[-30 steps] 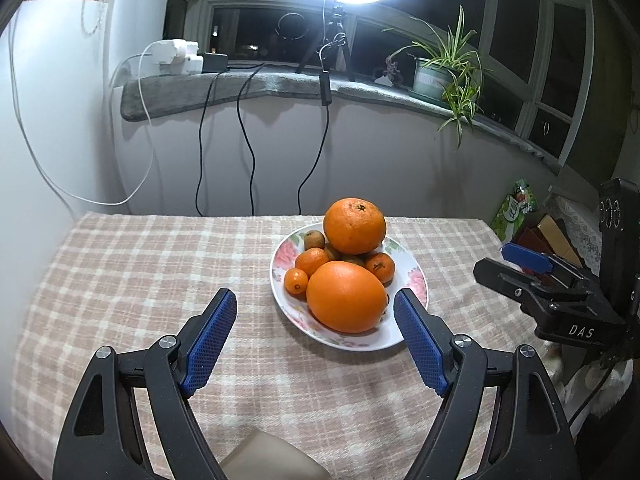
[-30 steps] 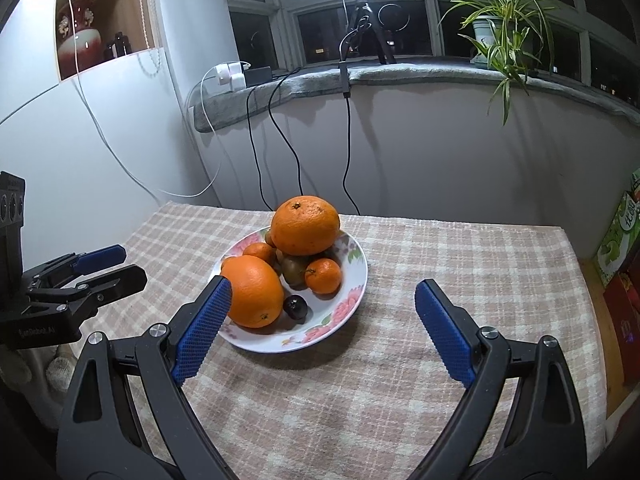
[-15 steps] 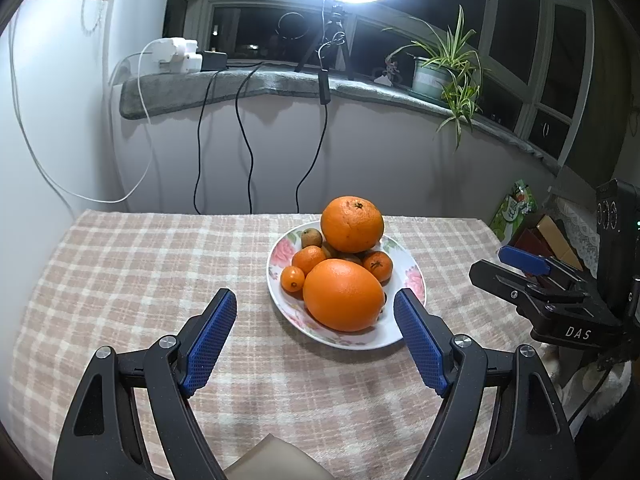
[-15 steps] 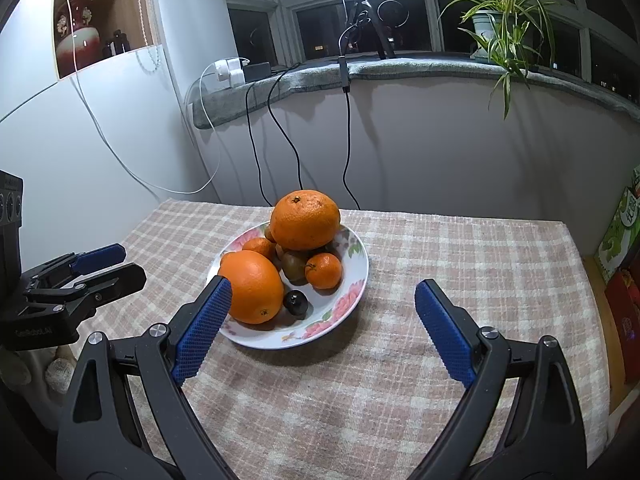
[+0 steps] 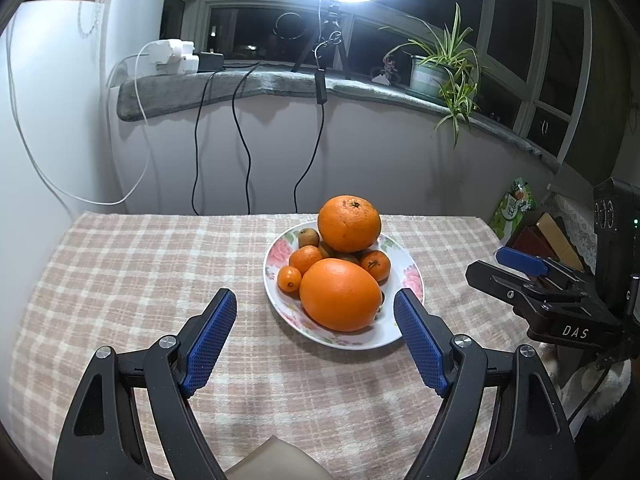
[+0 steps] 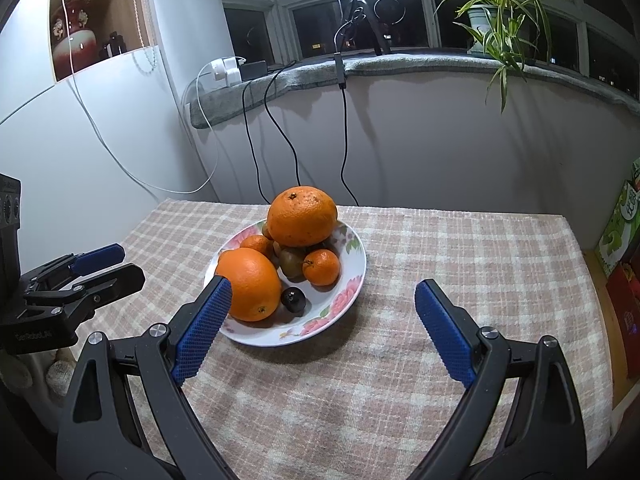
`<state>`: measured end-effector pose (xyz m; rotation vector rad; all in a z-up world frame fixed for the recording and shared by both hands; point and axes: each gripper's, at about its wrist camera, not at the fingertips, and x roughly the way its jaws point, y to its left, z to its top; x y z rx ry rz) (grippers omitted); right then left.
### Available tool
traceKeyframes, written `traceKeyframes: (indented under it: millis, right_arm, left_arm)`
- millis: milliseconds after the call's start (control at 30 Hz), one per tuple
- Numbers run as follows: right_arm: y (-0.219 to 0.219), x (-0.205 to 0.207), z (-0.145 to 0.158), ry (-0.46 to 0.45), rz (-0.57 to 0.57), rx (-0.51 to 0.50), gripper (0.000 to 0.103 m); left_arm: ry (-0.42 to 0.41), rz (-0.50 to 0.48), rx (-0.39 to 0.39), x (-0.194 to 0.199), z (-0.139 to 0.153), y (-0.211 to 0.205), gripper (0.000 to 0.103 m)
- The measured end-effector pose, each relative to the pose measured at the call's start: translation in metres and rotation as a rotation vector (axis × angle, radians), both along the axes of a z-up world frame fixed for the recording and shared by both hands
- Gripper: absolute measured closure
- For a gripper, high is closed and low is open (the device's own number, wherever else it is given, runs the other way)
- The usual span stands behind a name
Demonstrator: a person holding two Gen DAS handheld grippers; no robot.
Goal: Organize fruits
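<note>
On desk, floral plate point(image 5: 412, 280) holds fruit pile. My left tool point(image 5: 316, 320) wide, empty, big orange point(image 5: 340, 294) dead ahead of plate's near rim. Right tool point(image 6: 320, 320) wide, empty, plate off left. Left nearer.

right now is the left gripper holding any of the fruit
No, the left gripper stands open and empty above the checked cloth, short of the plate of fruit.

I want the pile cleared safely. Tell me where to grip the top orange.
Grip the top orange across its widest middle, coming from above. It sits free on the smaller fruit, and the open left gripper looks wide enough.
</note>
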<state>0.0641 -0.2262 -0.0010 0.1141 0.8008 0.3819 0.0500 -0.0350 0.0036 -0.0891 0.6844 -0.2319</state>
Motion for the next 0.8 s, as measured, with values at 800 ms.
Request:
traceKeyframes:
  millis: [800]
  right_arm:
    - [-0.0013, -0.0011, -0.0041, 0.017, -0.014, 0.003, 0.008]
  left_arm:
    - [-0.021, 0.002, 0.002, -0.0008, 0.0009, 0.0026, 0.022]
